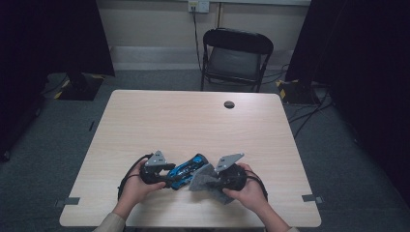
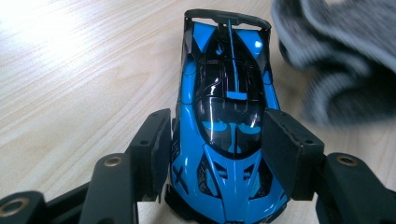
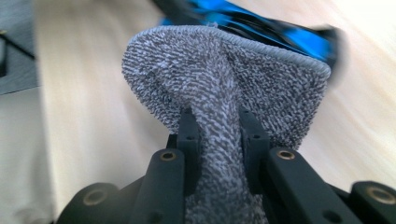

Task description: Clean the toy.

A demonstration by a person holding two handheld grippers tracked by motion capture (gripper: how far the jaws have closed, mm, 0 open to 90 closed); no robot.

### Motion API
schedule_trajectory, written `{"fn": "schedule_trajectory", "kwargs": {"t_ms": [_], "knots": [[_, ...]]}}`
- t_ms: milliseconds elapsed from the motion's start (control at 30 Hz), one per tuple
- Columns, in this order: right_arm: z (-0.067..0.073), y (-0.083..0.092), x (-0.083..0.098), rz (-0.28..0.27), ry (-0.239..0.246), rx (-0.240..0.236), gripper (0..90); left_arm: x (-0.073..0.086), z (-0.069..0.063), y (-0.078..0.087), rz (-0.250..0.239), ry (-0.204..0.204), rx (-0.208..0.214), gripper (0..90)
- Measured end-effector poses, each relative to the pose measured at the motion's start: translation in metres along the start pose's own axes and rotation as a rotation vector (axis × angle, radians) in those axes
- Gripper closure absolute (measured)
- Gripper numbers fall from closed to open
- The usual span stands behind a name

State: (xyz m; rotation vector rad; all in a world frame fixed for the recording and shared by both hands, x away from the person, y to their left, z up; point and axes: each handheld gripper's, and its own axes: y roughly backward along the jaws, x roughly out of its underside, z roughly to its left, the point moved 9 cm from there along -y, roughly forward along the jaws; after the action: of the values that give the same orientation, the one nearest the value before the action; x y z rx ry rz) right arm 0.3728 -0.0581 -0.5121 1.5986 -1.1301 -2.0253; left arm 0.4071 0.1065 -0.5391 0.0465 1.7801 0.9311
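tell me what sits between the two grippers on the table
In the high view, the blue toy car and the grey cloth lie between the left gripper and right gripper.

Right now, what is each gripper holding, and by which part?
The left gripper clamps the blue toy car by its sides near one end. The right gripper pinches a bunched fold of the grey cloth.

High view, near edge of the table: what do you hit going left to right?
Person's left hand → left tongs clamped on the blue toy car → grey cloth → right tongs pinching that cloth → right hand.
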Motion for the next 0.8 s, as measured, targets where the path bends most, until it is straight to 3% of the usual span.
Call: {"fn": "schedule_trajectory", "kwargs": {"t_ms": [133,233,267,400,800], "knots": [[0.025,-0.023,-0.010,0.027,0.066,-0.061,75.1,0.000,0.000,0.000,0.000,0.000,-0.001,43.6],[0.035,-0.038,-0.015,0.033,0.083,-0.076,74.8,0.000,0.000,0.000,-0.004,-0.002,-0.002,43.6],[0.035,-0.043,-0.016,0.030,0.079,-0.060,74.8,0.000,0.000,0.000,-0.005,0.000,-0.001,43.5],[0.032,-0.055,-0.015,0.038,0.048,-0.079,74.9,0.001,0.000,0.000,-0.007,0.000,0.000,43.6],[0.005,-0.043,-0.007,0.034,-0.005,-0.022,74.9,0.001,0.000,0.000,-0.012,0.003,0.000,43.6]]}}
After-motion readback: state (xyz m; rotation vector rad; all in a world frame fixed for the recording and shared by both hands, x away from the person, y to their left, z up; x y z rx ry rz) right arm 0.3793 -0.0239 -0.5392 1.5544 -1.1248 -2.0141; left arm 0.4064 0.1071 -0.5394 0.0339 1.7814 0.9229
